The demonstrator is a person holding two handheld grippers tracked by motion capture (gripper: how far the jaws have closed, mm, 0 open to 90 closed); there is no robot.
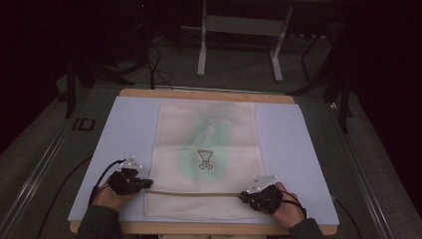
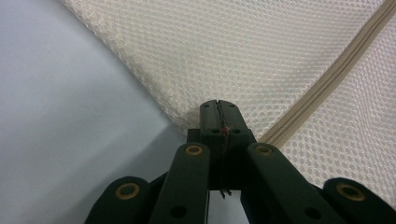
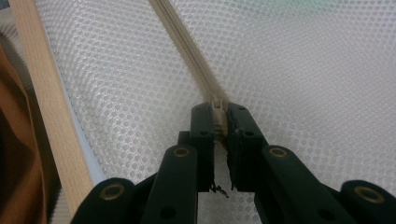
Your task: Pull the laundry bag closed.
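A cream mesh bag lies flat on a pale blue mat, with a green shape and a small line drawing showing through it. A beige zipper runs across its near end. My left gripper sits at the bag's left edge. In the left gripper view its jaws are shut on the mesh edge, close to the zipper's end. My right gripper sits at the zipper's right part. In the right gripper view it is shut on the zipper pull, and the zipper runs away from it.
The mat rests on a wooden table whose near edge lies just beside the right gripper. A brown cloth hangs below that edge. Behind the table stand the legs of a metal frame, with cables on the floor.
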